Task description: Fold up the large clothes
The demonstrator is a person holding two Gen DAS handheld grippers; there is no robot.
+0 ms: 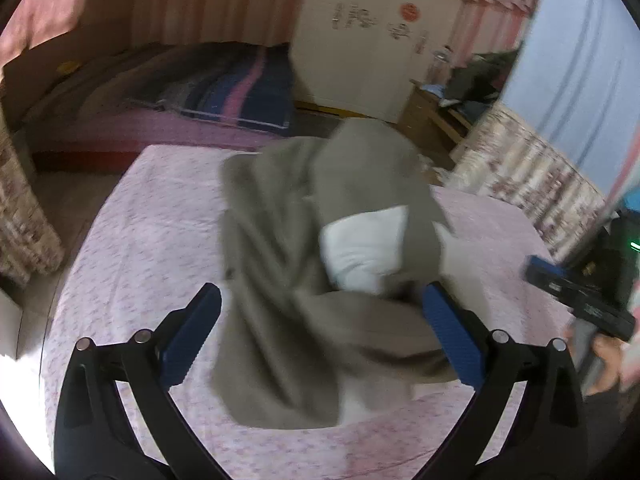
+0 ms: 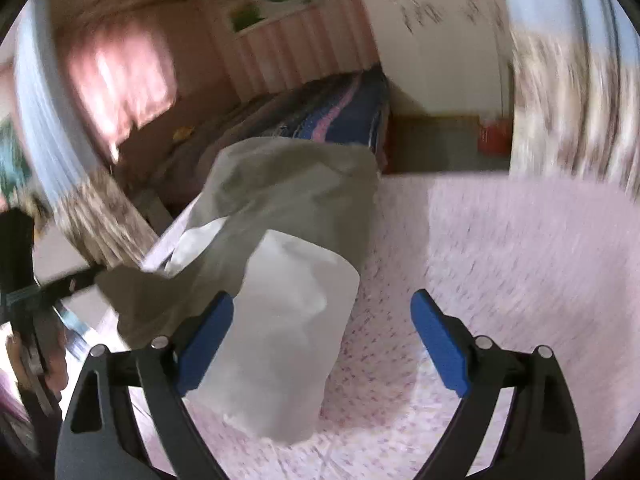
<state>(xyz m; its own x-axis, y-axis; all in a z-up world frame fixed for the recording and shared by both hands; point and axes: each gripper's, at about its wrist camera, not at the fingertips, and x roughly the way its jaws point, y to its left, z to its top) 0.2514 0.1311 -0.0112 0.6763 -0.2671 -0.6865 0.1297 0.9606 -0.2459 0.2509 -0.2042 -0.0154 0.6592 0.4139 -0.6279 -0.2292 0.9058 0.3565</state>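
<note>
I saw the pants (image 1: 304,264) bunched on the bed (image 1: 132,248) | my left gripper (image 1: 324,328) was wide, empty | my right gripper (image 2: 322,344) was wide, gripping nothing

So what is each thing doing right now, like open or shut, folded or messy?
Left gripper: open, holding nothing.
Right gripper: open, holding nothing.
Grey garment: bunched and partly folded on the bed, its white lining showing.
Pink bedsheet: spread flat under the garment.

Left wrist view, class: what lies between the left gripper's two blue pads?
The grey garment, crumpled on the pink sheet, lies between the open left gripper pads, in the left wrist view.
</note>
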